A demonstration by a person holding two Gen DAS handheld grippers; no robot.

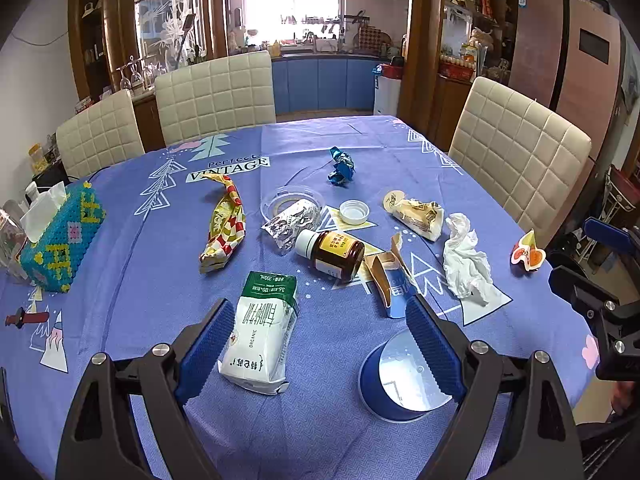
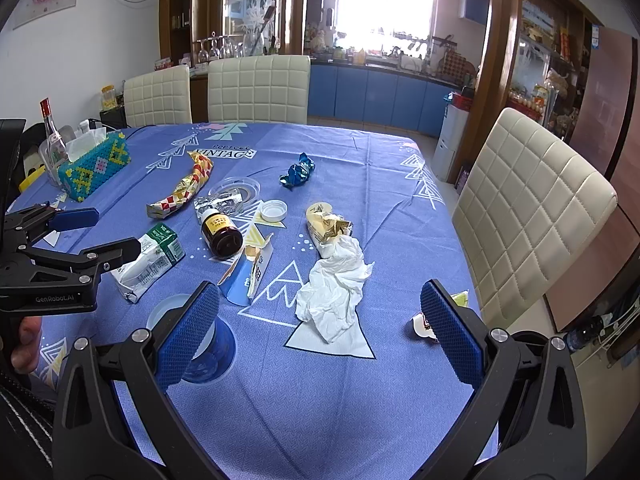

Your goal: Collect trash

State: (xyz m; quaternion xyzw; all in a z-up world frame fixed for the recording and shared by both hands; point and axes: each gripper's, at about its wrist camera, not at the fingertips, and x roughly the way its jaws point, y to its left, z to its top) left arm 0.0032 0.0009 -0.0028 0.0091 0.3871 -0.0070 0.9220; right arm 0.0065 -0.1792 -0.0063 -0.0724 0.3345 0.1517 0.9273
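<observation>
Tissue [image 2: 334, 298] near table edge [image 2: 464, 264]; both hand-held grippers [image 1: 320, 320] [image 2: 316, 316] apart, holding nothing.

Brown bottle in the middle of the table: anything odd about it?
Yes. The brown bottle lies on its side with its neck open, and its white cap sits apart, upside down on the tablecloth. No spill shows around it.

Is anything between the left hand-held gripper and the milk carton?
Nothing visible. The left hand-held gripper is open above the blue tablecloth, and the milk carton lies just ahead between its fingers. The blue cup sits off by the right finger.
</observation>
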